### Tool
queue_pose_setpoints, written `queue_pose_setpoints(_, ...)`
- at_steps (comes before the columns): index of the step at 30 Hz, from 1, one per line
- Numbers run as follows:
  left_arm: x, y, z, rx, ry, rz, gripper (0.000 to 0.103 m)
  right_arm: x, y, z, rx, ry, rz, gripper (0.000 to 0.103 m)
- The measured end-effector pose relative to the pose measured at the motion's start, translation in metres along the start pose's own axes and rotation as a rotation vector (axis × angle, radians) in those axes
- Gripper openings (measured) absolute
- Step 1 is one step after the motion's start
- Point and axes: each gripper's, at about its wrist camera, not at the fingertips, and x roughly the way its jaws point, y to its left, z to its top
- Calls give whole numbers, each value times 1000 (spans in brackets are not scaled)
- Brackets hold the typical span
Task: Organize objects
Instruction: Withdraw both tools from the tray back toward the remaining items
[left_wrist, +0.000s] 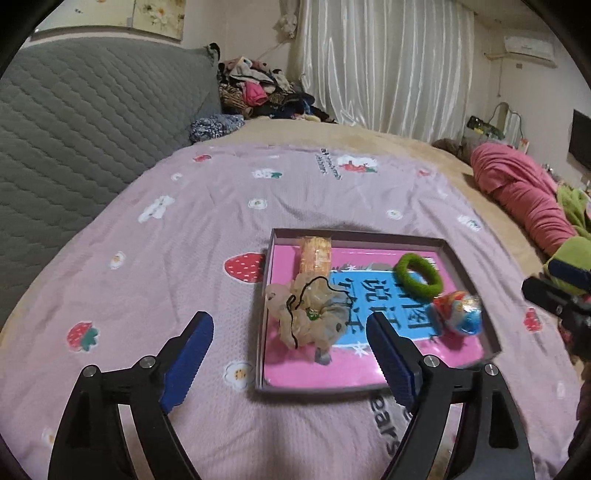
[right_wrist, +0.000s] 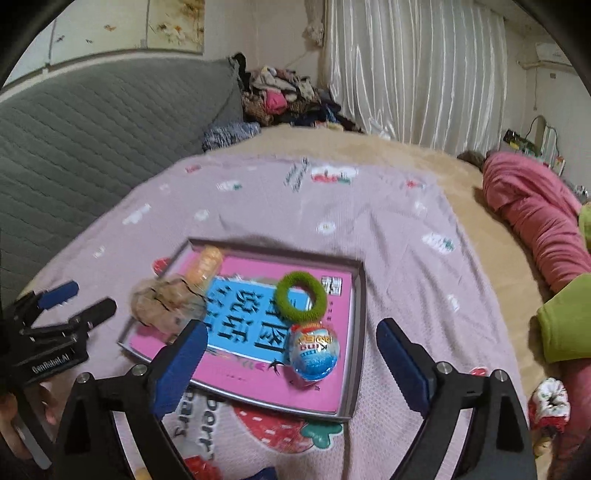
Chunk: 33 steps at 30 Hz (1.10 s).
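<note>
1. Shallow grey cardboard tray (left_wrist: 356, 236) with a pink and blue printed bottom is seen at centre right of the left wrist view, resting on a lilac strawberry-print bedsheet (left_wrist: 129, 295).
2. At the tray's left side, a beige crumpled fabric scrunchie (left_wrist: 310, 314) is laid partly over the rim, and an orange ribbed wrapped packet (left_wrist: 315, 254) is set just behind it.
3. Further right in the tray, a fuzzy green ring hair tie (left_wrist: 417, 277) is placed, with a foil-wrapped egg-shaped sweet (left_wrist: 460, 312) just in front of it.
4. Left gripper (left_wrist: 290, 356) is held open above the sheet and the tray's near corner; nothing is gripped.
5. Right gripper (right_wrist: 291, 363) is likewise spread open over the tray, with nothing clamped.
</note>
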Motion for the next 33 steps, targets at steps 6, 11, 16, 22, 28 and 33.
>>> queue_pose_setpoints(6,-51,-6,0,41,-23,10,86,-58,10,10,-4,-66,20,94)
queue_pose_setpoints(11,-89,-8,-4,59,-42,11,86,-90,15,7,1,-79,29,95)
queue_pose_setpoints(16,-117,-10,-12,69,-47,12,86,-118,25,-1,-31,-98,15,95)
queue_pose_setpoints(22,-142,-14,-27,94,-55,14,86,-145,30,-11,-43,-119,10,99)
queue_pose_setpoints(28,-157,-17,-42,118,-46,18,86,-166,29,-23,-33,-128,12,99)
queue_pose_setpoints(33,-161,-21,-56,137,-28,17,86,-176,29,-35,-52,-116,-2,99)
